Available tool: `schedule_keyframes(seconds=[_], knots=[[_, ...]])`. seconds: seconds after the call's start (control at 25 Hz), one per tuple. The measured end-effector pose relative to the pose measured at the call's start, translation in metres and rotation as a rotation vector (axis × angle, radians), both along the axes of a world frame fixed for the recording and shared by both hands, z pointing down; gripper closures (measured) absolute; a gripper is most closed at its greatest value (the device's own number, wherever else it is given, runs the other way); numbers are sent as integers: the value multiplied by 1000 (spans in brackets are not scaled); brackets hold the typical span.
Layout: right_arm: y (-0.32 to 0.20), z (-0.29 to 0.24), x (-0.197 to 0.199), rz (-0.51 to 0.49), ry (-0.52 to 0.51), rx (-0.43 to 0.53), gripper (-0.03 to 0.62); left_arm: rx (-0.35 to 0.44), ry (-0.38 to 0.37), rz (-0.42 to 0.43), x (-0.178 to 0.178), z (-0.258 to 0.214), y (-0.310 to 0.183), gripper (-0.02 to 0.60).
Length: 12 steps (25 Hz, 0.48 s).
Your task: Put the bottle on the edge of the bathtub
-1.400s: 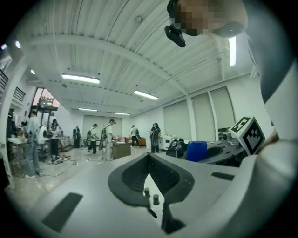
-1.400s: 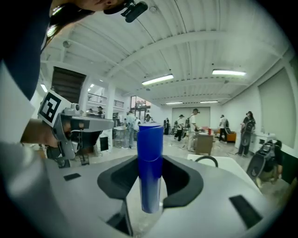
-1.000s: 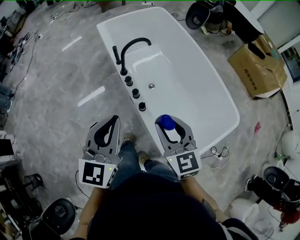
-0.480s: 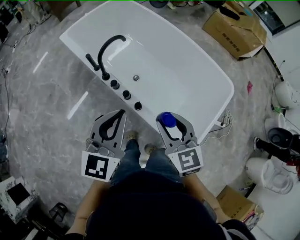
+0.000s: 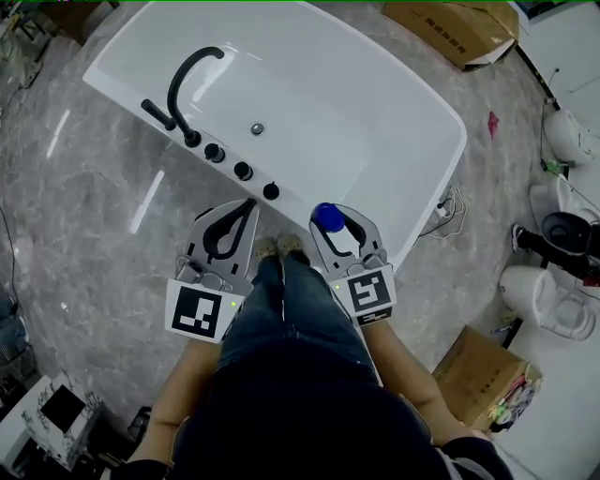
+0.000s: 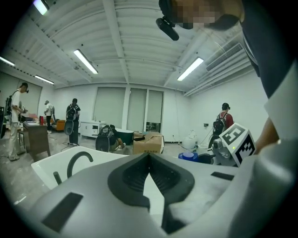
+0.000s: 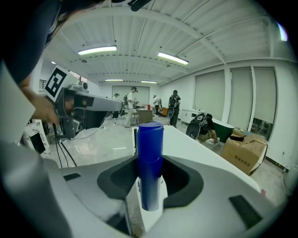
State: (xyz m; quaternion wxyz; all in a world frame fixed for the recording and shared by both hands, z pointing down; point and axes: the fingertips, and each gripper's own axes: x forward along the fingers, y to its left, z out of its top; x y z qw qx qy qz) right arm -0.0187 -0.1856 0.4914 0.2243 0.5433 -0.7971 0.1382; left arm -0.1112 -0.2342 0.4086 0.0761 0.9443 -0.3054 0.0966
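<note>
A blue bottle (image 5: 327, 217) stands upright between the jaws of my right gripper (image 5: 337, 223), which is shut on it. In the right gripper view the bottle (image 7: 149, 158) rises from the right gripper (image 7: 150, 174) with the white tub behind it. The white bathtub (image 5: 457, 141) lies ahead, and the bottle hangs just short of its near rim, right of the black knobs (image 5: 242, 171). My left gripper (image 5: 247, 204) is held level beside the right one, shut and holding nothing, and its jaws (image 6: 149, 157) meet at the tips.
A black curved faucet (image 5: 183, 80) stands on the tub's near-left rim. Cardboard boxes sit at the top right (image 5: 450, 28) and lower right (image 5: 487, 375). A white toilet (image 5: 544, 300) and a cable (image 5: 448, 202) lie right of the tub. People stand in the background.
The head view has swung so the tub sits further left and closer. Both grippers keep the same pose, with the bottle still in the right one.
</note>
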Motion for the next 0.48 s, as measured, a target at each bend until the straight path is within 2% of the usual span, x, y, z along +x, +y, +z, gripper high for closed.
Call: schedule_keyframes(seconds=[0.24,0.48], knots=[[-3,58,-3,-44,11,-87,427,-41,-42,24,12,23,1,557],[-12,123,-12,-110,33,-201,427,-57,-83,-21,3,42,-6,557]])
